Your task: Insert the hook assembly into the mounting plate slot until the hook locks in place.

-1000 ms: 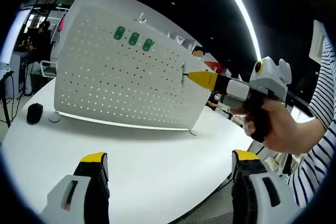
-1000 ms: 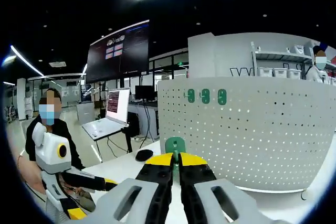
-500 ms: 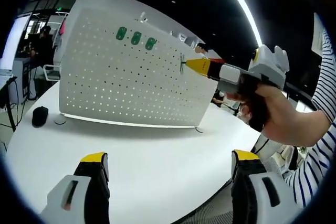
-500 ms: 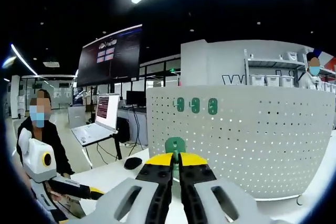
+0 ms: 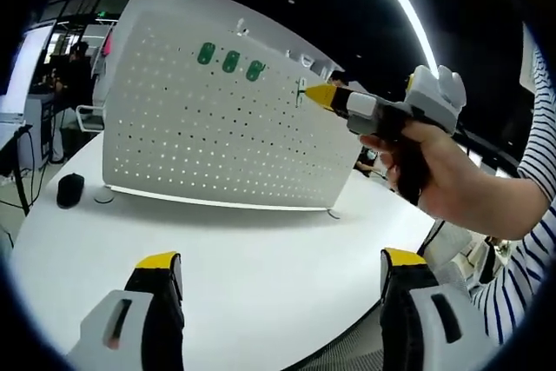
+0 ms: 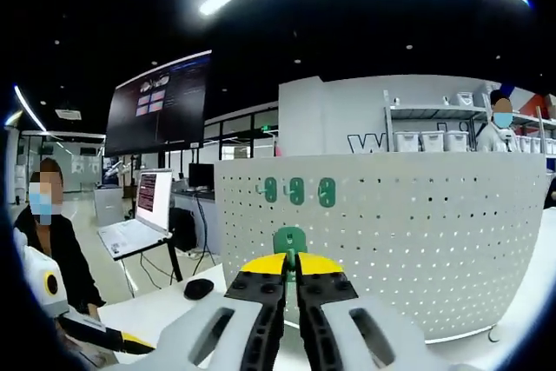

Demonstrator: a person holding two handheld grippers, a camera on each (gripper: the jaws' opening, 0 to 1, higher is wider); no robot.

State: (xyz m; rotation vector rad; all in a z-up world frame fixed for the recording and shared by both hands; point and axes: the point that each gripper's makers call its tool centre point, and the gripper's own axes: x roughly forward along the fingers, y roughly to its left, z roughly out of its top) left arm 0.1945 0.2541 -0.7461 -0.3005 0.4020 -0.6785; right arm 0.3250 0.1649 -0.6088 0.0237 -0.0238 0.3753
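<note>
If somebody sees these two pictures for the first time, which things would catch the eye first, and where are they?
The big white perforated mounting plate stands upright on the white table, with three green hooks in a row near its top edge. In the left gripper view the right gripper, held in a person's hand, reaches in from the right toward the plate. In the right gripper view its jaws are shut on a fourth green hook.

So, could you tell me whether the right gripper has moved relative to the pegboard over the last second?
Yes. In the left gripper view, the right gripper has risen up the pegboard, nearer its top edge.
</note>
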